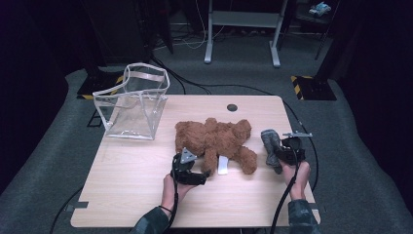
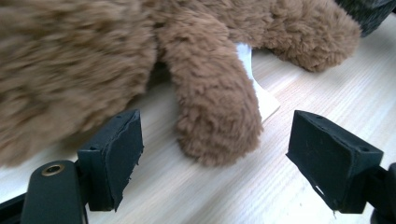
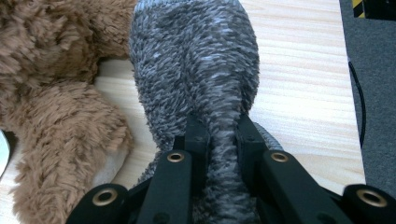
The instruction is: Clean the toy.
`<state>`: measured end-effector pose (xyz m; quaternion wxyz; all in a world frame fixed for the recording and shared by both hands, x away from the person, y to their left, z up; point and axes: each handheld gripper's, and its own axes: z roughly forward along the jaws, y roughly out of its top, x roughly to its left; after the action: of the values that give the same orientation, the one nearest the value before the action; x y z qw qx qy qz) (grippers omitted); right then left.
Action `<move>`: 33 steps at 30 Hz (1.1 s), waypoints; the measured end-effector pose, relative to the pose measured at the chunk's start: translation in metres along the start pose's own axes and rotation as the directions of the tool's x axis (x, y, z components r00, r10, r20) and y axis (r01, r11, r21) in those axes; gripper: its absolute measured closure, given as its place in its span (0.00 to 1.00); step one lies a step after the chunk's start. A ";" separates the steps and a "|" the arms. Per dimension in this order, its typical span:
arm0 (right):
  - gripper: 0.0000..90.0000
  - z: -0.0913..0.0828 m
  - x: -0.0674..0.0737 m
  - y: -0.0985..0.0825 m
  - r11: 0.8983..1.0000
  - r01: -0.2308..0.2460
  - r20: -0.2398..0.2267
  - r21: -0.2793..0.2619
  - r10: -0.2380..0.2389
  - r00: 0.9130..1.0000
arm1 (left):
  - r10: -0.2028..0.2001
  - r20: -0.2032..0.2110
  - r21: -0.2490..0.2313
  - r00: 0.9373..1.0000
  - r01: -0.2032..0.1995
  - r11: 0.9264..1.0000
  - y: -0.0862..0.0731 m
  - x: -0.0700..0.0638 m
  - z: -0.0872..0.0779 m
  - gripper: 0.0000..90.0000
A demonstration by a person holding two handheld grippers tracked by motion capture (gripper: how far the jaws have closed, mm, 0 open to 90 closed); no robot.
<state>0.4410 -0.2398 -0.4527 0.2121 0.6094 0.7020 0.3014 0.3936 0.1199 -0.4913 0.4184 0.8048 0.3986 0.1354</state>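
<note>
A brown plush bear (image 1: 214,139) lies in the middle of the wooden table (image 1: 131,180), with a white tag (image 1: 222,165) under its lower half. My left gripper (image 1: 202,171) stands open at the bear's near side. In the left gripper view the jaws (image 2: 215,140) sit wide on either side of one furry limb (image 2: 215,107) without touching it. My right gripper (image 1: 278,155) is shut on a grey fuzzy plush piece (image 1: 270,141) to the right of the bear. The pads (image 3: 223,140) pinch the near end of that grey plush piece (image 3: 196,60), beside the bear's fur (image 3: 56,93).
A clear plastic bag (image 1: 134,100) with white trim stands open at the table's far left corner. A round cable hole (image 1: 232,107) sits at the far edge. Cables trail off the near edge from both grippers. Grey carpet and desk legs lie beyond the table.
</note>
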 end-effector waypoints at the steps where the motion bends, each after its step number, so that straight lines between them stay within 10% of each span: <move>1: 0.88 0.000 -0.001 0.000 1.000 -0.003 -0.002 -0.001 0.003 1.000 | 0.000 -0.010 0.003 1.000 0.000 1.000 0.001 -0.003 0.004 0.19; 11: 0.88 -0.001 -0.007 -0.004 1.000 -0.013 0.000 0.001 0.013 1.000 | 0.025 -0.099 0.051 0.995 -0.020 0.998 0.001 -0.018 0.036 0.23; 21: 0.88 0.001 -0.012 -0.010 1.000 -0.025 -0.005 0.013 0.025 1.000 | 0.045 -0.185 0.047 0.982 -0.037 0.998 -0.002 -0.024 0.051 0.51; 33: 0.88 0.003 -0.015 -0.016 0.999 -0.042 0.003 0.031 0.042 0.999 | 0.036 -0.170 -0.002 0.985 -0.037 0.999 -0.002 -0.017 0.051 0.78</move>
<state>0.4338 -0.2549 -0.4671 0.1972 0.6275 0.6934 0.2941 0.4095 0.0787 -0.5219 0.3825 0.7964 0.4175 0.2125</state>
